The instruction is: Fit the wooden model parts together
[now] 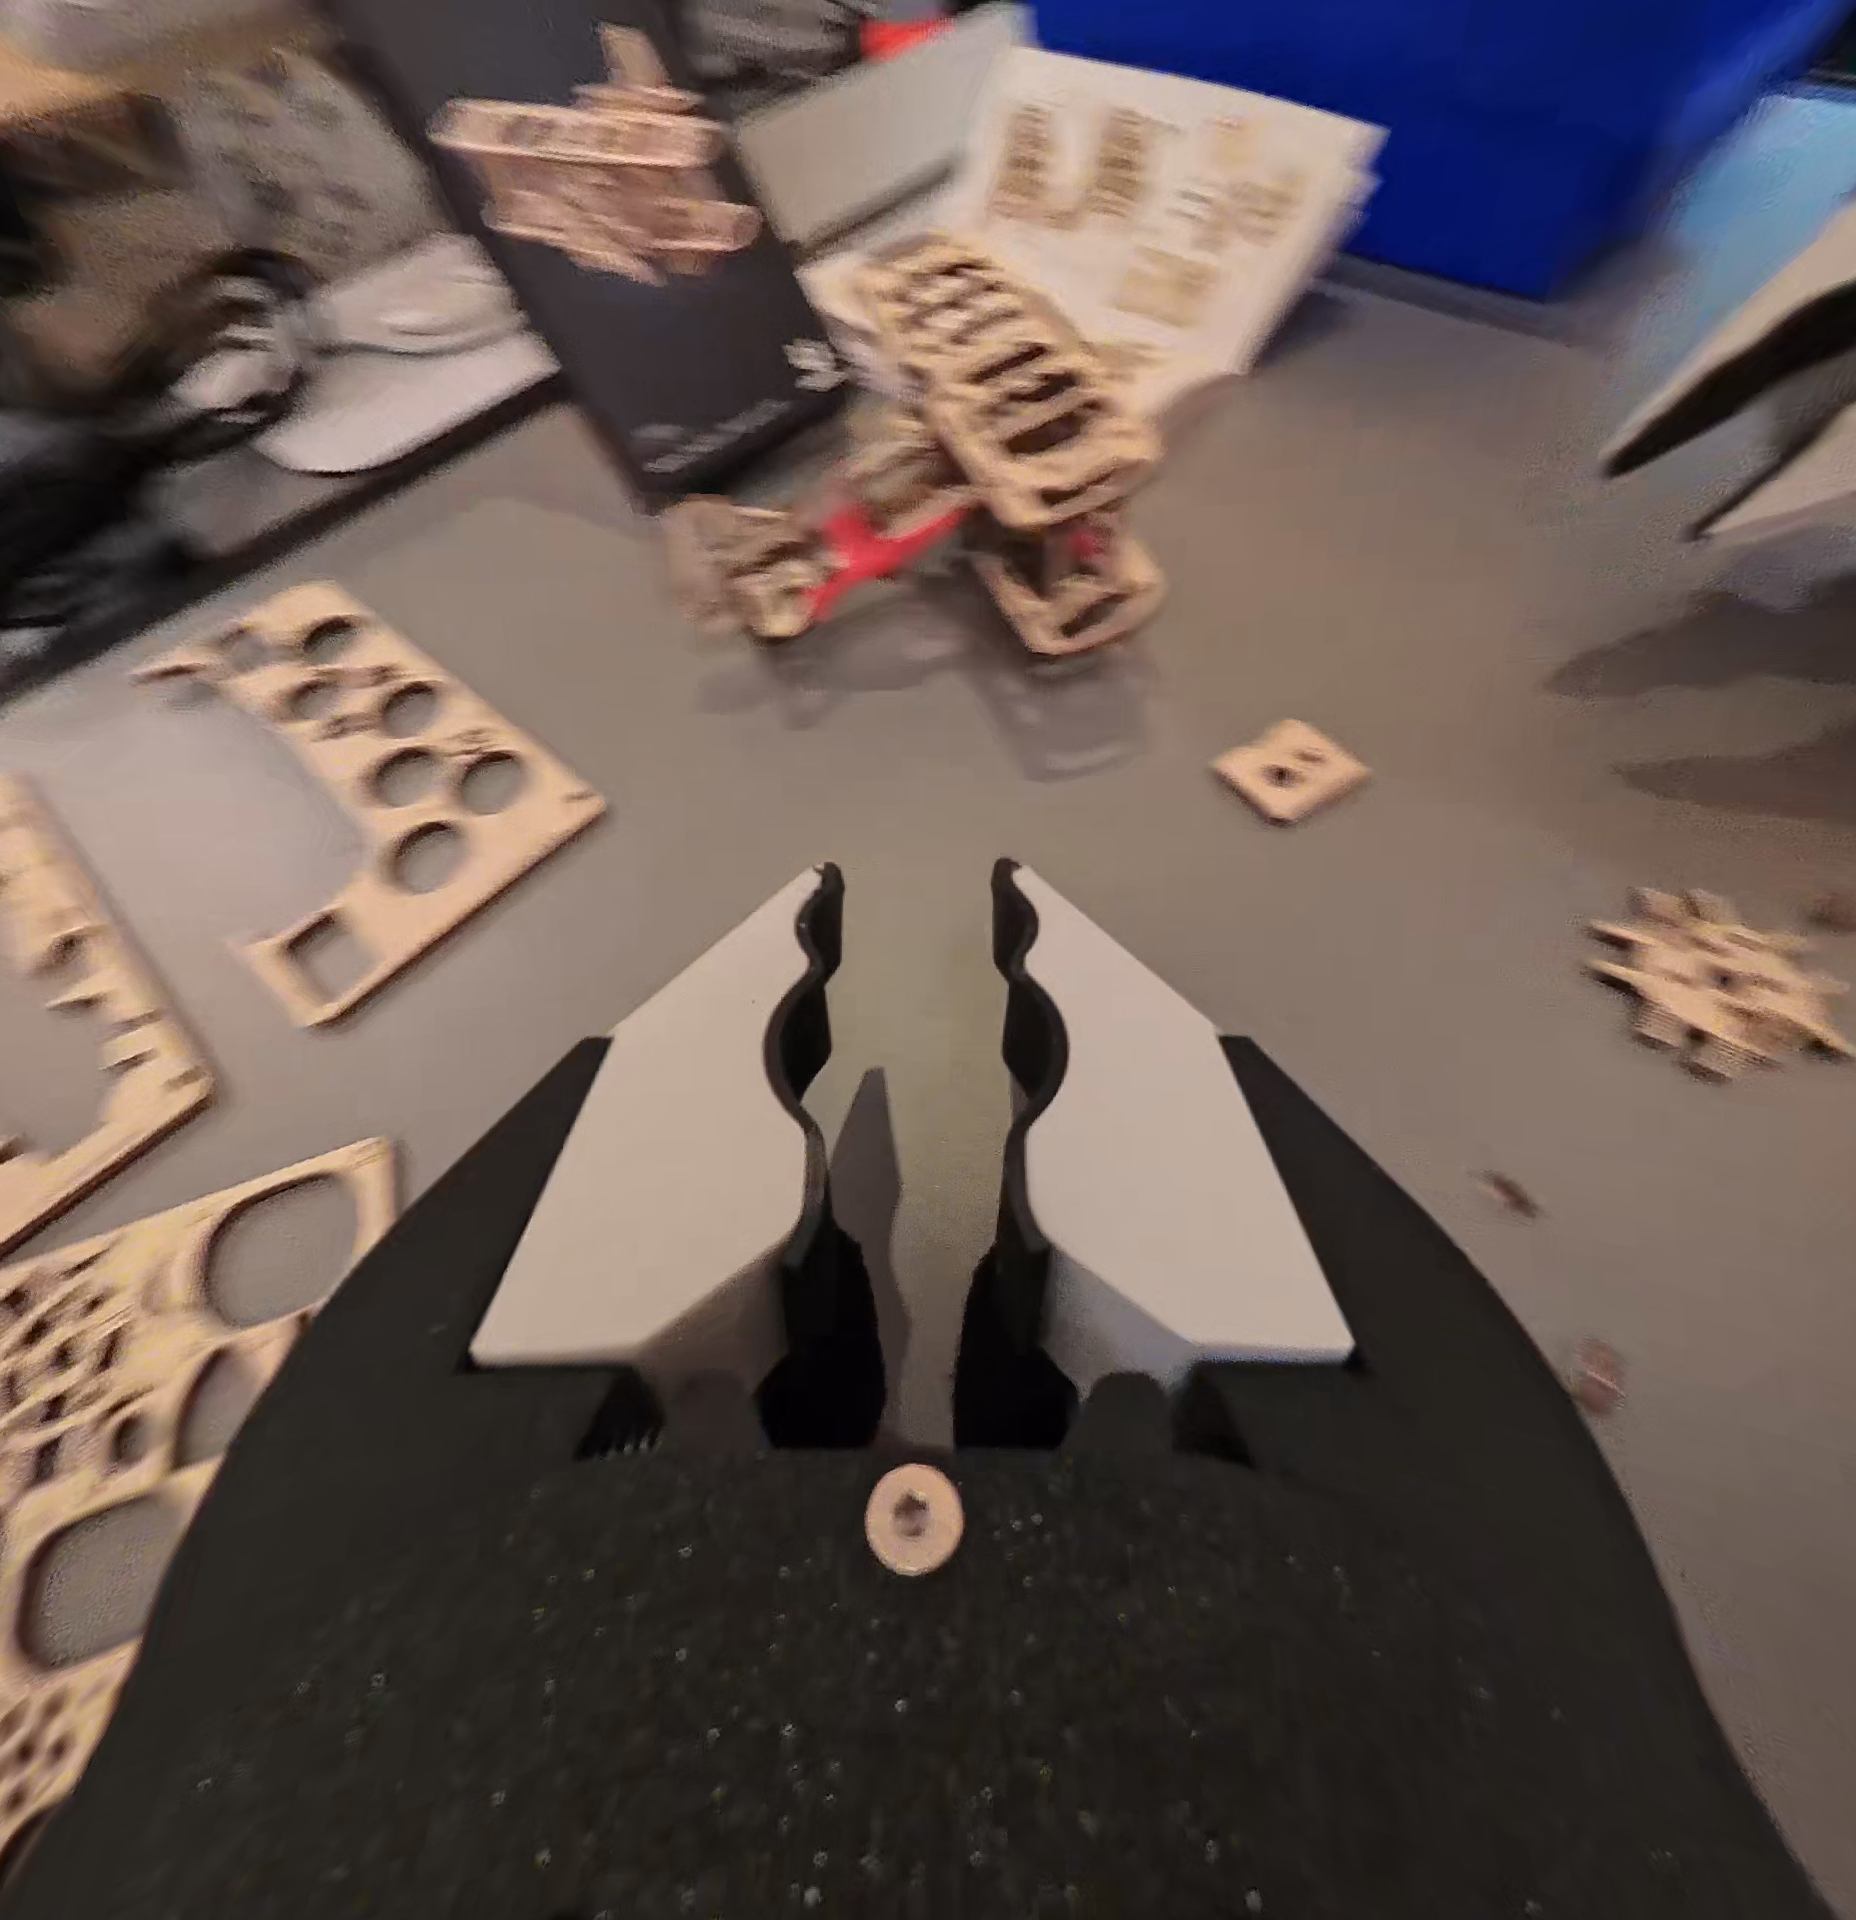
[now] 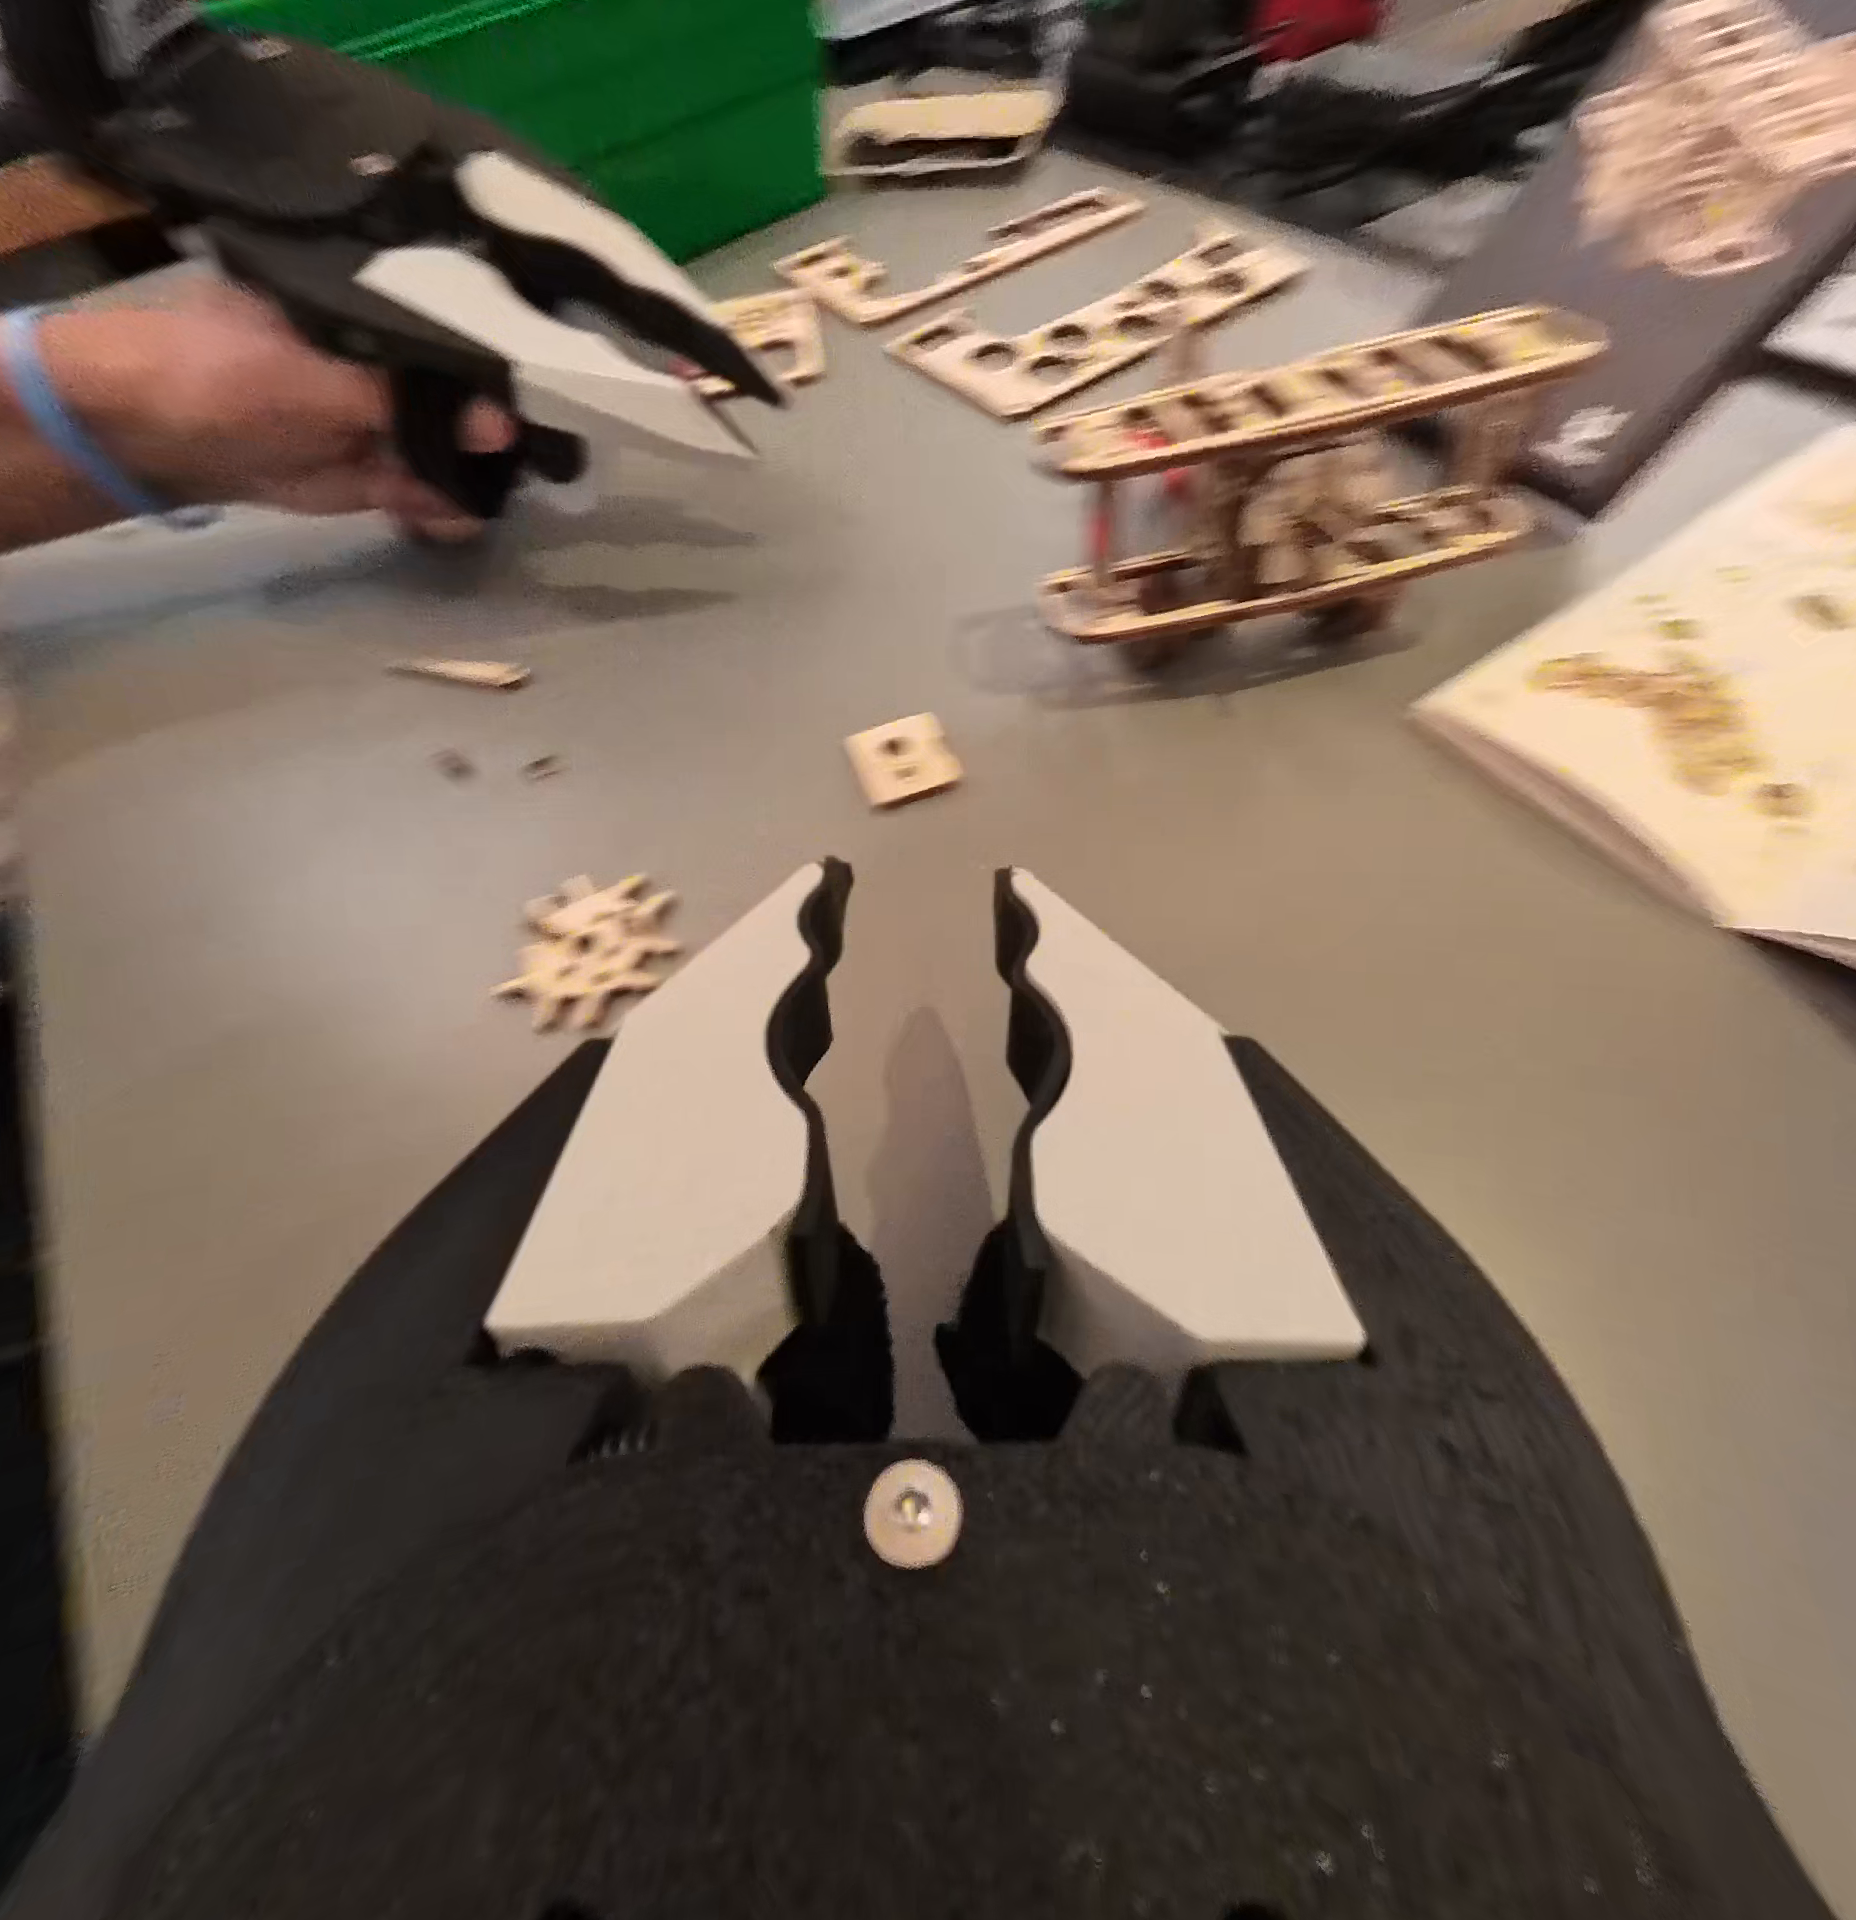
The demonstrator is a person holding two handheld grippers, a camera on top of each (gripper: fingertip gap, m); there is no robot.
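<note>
A part-built wooden biplane model (image 1: 965,457) with red pieces stands on the grey table (image 1: 903,769); it also shows in the right wrist view (image 2: 1298,488). A small square wooden piece (image 1: 1290,771) lies ahead and to the right of my left gripper (image 1: 916,878), which is open and empty above the table. A toothed wooden piece (image 1: 1713,987) lies at the right. My right gripper (image 2: 922,878) is open and empty, with the square piece (image 2: 903,764) just ahead and the toothed piece (image 2: 591,951) at its left. The left gripper (image 2: 747,416) shows farther off, held by a hand.
Punched-out wooden sheets (image 1: 384,790) lie at the left. The black kit box (image 1: 633,260) and an open instruction booklet (image 1: 1152,197) stand behind the model. A blue bin (image 1: 1423,125) is at the back. A green bin (image 2: 612,94) and the booklet (image 2: 1682,707) show in the right wrist view. The tips of one gripper are about 20 centimeters away from the tips of the other. My right tips are roughly 9 centimeters from the square piece (image 2: 903,764). The left camera catches it too, in the left wrist view (image 1: 1302,756).
</note>
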